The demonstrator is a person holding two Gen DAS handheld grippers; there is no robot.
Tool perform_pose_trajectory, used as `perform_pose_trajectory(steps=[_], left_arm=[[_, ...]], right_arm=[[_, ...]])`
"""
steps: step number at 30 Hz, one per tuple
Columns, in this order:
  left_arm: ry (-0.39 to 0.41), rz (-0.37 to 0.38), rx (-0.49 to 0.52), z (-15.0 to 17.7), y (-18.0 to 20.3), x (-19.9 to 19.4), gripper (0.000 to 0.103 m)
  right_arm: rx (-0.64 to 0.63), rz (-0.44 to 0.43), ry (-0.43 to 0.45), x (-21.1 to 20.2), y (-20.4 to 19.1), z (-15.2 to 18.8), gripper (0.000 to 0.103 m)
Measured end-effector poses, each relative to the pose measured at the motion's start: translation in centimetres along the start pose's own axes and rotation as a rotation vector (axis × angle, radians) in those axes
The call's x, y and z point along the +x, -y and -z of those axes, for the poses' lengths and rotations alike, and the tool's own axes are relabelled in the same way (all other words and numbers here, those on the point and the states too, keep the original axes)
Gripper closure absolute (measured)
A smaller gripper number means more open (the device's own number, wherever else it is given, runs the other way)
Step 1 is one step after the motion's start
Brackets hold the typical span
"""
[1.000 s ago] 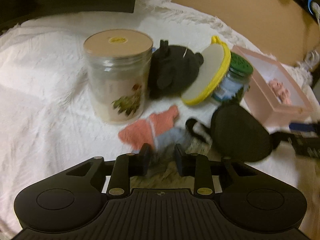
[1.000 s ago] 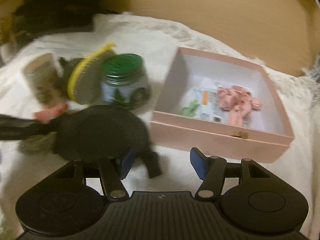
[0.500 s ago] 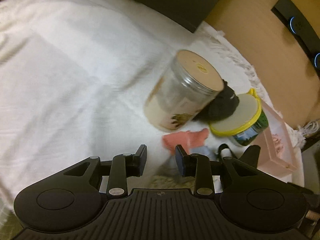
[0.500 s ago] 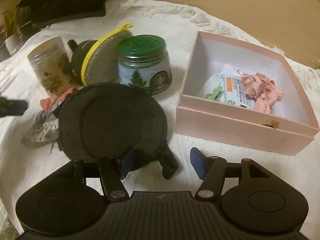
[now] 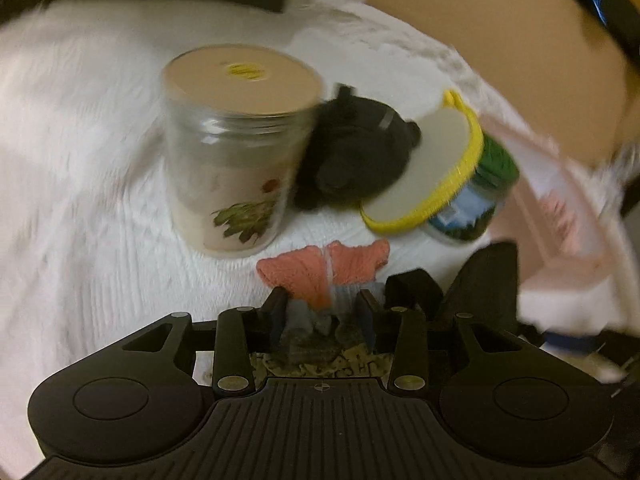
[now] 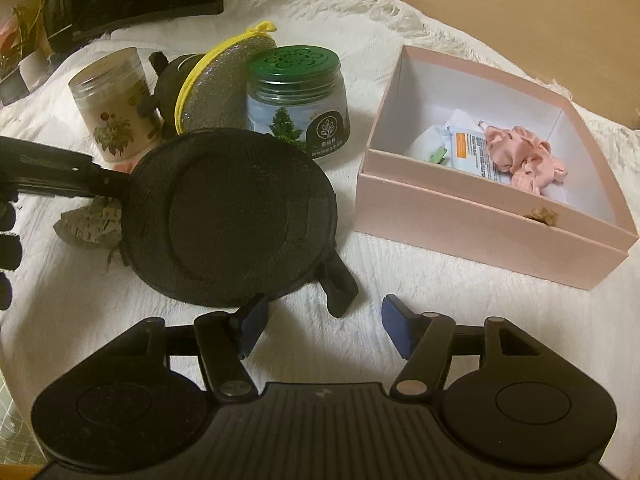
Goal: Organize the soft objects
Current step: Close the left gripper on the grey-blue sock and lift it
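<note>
In the left wrist view my left gripper has its fingers on either side of a crumpled sock with a coral toe and a grey, patterned body; whether it grips the sock is unclear in the blur. The sock's patterned end shows in the right wrist view beside the left gripper's arm. My right gripper is open and empty, low over the white cloth, just in front of a round black pad. The pink box holds a pink scrunchie and packets.
A clear jar with a tan lid, a black plush toy, a yellow-rimmed scrubber pad and a green-lidded jar stand behind the sock. The white cloth covers the table. A wooden surface lies beyond.
My left gripper swung away over the cloth, then came back down with its fingers around the sock. My right gripper drew back and steadied; the black pad and box now show sharply.
</note>
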State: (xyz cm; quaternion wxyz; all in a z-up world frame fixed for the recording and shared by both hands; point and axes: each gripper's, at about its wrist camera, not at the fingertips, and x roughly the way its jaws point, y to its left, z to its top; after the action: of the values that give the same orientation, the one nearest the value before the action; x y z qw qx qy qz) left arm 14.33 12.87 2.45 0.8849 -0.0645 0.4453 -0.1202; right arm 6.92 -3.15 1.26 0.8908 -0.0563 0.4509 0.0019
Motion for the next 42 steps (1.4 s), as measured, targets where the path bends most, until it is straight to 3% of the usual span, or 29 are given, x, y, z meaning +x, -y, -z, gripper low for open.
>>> perform_pose_trajectory(steps=[3,4,7,9,11,13,15,18,21,22,24,27,28,30,32,34,35,36,39,42], left_arm=[[0.029,-0.094,0.232,0.5,2.1,0.6,0.054],[0.029,-0.11,0.238,0.5,2.4,0.7,0.053],[0.0,-0.08,0.129,0.2,2.0,0.7,0.054],[0.007,-0.062,0.124,0.7,1.6,0.2,0.055],[0.012,-0.054,0.126,1.4,1.0,-0.5,0.081],[0.01,-0.007,0.062,2.0,-0.7,-1.7,0.082],[0.032,-0.009,0.01,2.8,-2.4,-3.5,0.083],[0.076,-0.075,-0.053,3.1,-5.2,-6.1,0.083],[0.134,-0.124,-0.123,3.2,-7.9,-8.6,0.084],[0.148,-0.13,-0.143,3.0,-8.6,-9.1,0.084],[0.173,-0.13,-0.192,3.0,-9.9,-10.0,0.084],[0.184,-0.09,-0.265,3.5,-10.9,-10.7,0.084],[0.181,-0.069,-0.283,3.8,-10.9,-10.7,0.084],[0.173,-0.042,-0.29,3.9,-10.7,-10.2,0.084],[0.163,-0.024,-0.281,4.0,-10.0,-9.7,0.084],[0.153,-0.011,-0.263,3.9,-9.3,-9.5,0.084],[0.153,-0.008,-0.255,4.0,-9.0,-9.5,0.084],[0.158,-0.008,-0.246,4.0,-8.8,-9.9,0.084],[0.202,0.003,-0.22,3.3,-8.2,-11.6,0.084],[0.275,0.022,-0.177,1.8,-7.4,-13.8,0.084]], right_arm=[[-0.002,0.0,-0.002,0.0,-0.1,0.0,0.039],[-0.005,-0.002,-0.004,-0.1,-0.1,0.1,0.039],[-0.019,-0.019,-0.005,-0.3,-0.1,0.3,0.039],[-0.029,-0.038,-0.003,-0.5,-0.3,0.5,0.039],[-0.036,-0.06,0.002,-0.5,-0.6,0.4,0.039],[-0.042,-0.078,0.007,-0.4,-1.1,0.1,0.038],[-0.053,-0.095,0.014,-0.1,-2.1,-0.3,0.038],[-0.087,-0.216,0.01,0.1,-4.5,-1.3,0.038],[-0.133,-0.458,0.01,-1.6,-6.5,-2.4,0.038],[-0.161,-0.488,0.03,-2.7,-6.8,-2.7,0.038],[-0.237,-0.433,0.093,-4.4,-6.9,-2.7,0.038],[-0.47,-0.168,0.216,-5.4,-7.5,-1.1,0.035],[-0.556,-0.062,0.232,-4.6,-7.6,-0.2,0.035],[-0.655,0.048,0.213,-2.7,-7.8,0.8,0.036],[-0.704,0.086,0.207,-1.1,-8.2,1.2,0.038],[-0.726,0.106,0.208,0.0,-9.1,1.1,0.053],[-0.732,0.122,0.203,0.5,-9.7,0.7,0.069],[-0.727,0.119,0.186,0.9,-10.1,0.1,0.078],[-0.697,0.085,0.224,-0.8,-10.6,-1.2,0.087],[-0.65,0.015,0.288,-5.0,-10.6,-3.0,0.088]])
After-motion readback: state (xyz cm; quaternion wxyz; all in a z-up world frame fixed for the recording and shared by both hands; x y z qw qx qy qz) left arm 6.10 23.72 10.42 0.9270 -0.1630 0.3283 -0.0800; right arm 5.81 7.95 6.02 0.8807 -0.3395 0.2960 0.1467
